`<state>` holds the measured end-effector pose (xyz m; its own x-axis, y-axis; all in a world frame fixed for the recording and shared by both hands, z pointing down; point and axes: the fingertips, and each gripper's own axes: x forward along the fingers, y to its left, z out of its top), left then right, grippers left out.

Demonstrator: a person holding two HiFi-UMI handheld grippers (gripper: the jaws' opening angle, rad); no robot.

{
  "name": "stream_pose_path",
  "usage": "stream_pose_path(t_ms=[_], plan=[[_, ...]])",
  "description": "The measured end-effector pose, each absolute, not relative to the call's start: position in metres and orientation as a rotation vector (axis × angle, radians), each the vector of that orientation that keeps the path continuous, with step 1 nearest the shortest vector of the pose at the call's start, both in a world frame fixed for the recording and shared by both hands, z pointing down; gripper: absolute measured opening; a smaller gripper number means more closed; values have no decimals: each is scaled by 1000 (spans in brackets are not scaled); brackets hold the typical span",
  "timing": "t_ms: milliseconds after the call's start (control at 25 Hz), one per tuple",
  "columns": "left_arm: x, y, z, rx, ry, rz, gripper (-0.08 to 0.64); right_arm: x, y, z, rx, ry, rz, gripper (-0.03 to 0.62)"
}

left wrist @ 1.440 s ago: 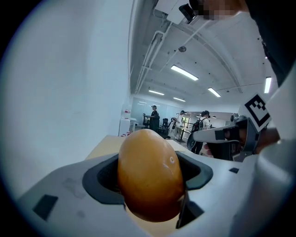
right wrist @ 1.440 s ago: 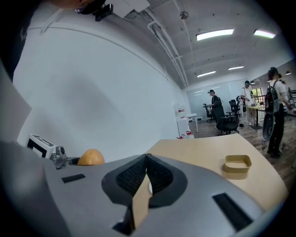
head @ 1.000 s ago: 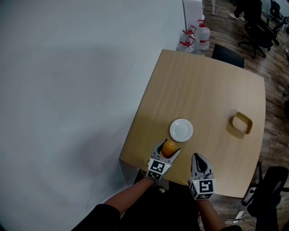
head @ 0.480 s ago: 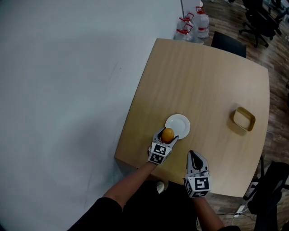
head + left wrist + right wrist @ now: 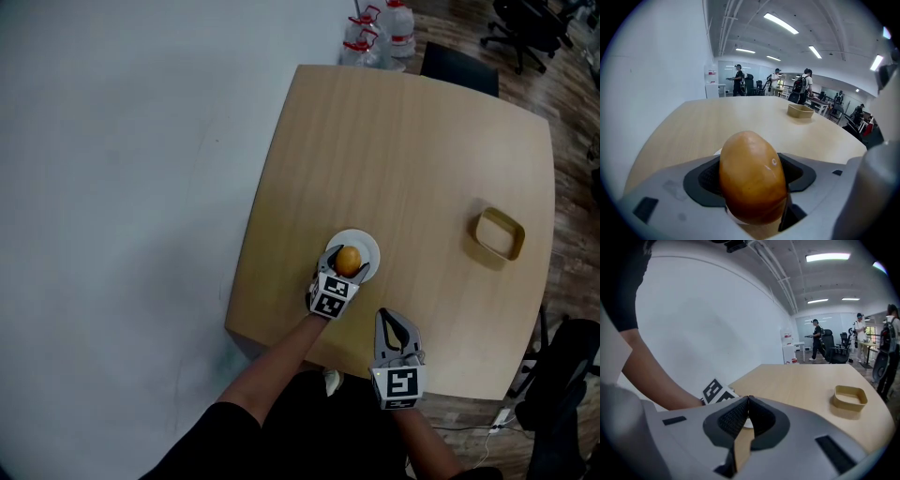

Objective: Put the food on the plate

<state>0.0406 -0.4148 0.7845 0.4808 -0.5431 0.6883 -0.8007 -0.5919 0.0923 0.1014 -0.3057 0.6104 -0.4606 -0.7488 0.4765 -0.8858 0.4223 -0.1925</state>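
Left gripper [image 5: 348, 262]: jaws clamped on the smooth orange-brown oval food item [image 5: 752, 180], one pad on each side. It is held over the small round white plate [image 5: 368, 246], near the left edge of the light wooden table [image 5: 403, 141] (contact between food and plate cannot be told).

Right gripper [image 5: 394, 323]: jaws shut together, nothing between them, over the table's near edge, just right of the left one.

Shallow tan rectangular container [image 5: 847, 409]: on the table, well apart, far right.
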Motion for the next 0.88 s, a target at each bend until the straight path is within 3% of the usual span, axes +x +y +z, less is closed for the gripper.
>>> stream_pose_path(t_ms=[320,880], plan=[[29,-417,817,2250,-1089,1041,318,99,-299,626,1382,-2359,694,60],[47,-428,783,2372,-1097,844,319,120,-301,621,1449,-2322,673,60]])
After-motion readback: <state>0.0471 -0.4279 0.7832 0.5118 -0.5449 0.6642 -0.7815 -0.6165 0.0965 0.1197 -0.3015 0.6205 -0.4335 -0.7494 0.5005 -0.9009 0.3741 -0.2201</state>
